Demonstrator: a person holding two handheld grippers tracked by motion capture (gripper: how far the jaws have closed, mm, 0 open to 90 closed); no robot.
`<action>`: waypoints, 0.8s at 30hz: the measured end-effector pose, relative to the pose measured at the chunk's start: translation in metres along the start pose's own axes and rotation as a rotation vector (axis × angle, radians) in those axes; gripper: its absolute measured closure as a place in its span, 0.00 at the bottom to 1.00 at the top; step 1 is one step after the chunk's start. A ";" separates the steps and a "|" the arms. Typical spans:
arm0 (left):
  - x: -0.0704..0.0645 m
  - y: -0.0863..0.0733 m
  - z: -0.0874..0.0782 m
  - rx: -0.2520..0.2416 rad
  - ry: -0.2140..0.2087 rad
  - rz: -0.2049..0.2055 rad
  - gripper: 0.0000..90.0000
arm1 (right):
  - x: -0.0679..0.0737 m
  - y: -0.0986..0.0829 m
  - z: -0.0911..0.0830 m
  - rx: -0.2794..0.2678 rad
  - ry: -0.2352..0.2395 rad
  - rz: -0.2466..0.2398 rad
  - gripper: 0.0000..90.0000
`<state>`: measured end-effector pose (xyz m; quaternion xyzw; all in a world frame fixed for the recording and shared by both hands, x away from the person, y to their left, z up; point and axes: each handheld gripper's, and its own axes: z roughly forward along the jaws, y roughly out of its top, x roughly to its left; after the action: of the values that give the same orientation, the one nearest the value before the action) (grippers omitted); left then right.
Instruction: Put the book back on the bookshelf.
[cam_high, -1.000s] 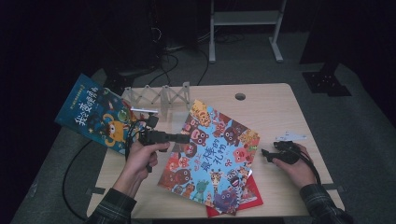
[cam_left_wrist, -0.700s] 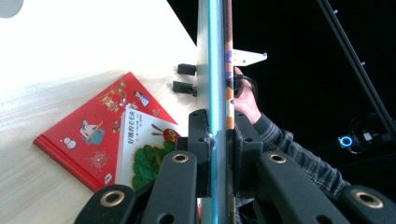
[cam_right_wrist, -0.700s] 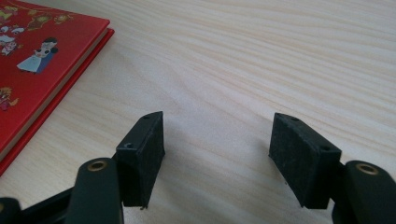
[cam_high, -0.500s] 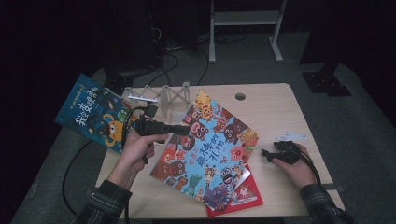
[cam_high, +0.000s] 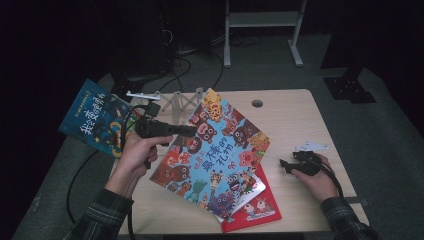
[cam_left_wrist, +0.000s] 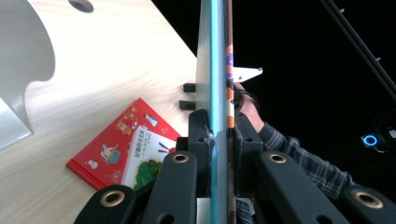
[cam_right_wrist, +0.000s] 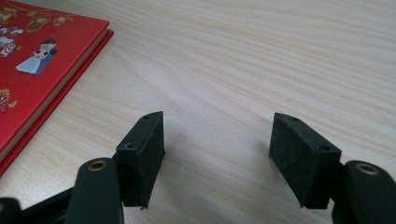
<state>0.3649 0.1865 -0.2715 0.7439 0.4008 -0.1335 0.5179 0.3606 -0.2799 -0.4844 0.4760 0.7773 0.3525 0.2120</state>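
Jaws of the left gripper (cam_left_wrist: 218, 140) are clamped on the edge of the blue picture book (cam_high: 215, 150), which is held lifted and tilted, running straight out from between them. Beneath it the red book (cam_left_wrist: 123, 144) is seen flat on the table (cam_right_wrist: 261, 56). Right gripper (cam_right_wrist: 217, 158): 2 jaws spread wide, nothing between. A firm, level grip is judged necessary, lest the thin cover slip.
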 end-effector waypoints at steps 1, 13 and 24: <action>-0.001 0.001 -0.003 -0.005 0.009 0.009 0.91 | 0.000 0.000 0.000 0.000 0.000 0.001 0.38; -0.002 0.003 -0.045 -0.039 0.108 0.021 0.91 | 0.000 0.000 0.001 -0.007 -0.004 0.005 0.38; 0.009 -0.009 -0.102 -0.105 0.199 -0.011 0.91 | 0.000 0.000 0.001 -0.008 -0.007 0.012 0.38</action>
<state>0.3423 0.2810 -0.2393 0.7231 0.4610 -0.0406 0.5128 0.3612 -0.2791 -0.4851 0.4809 0.7725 0.3550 0.2145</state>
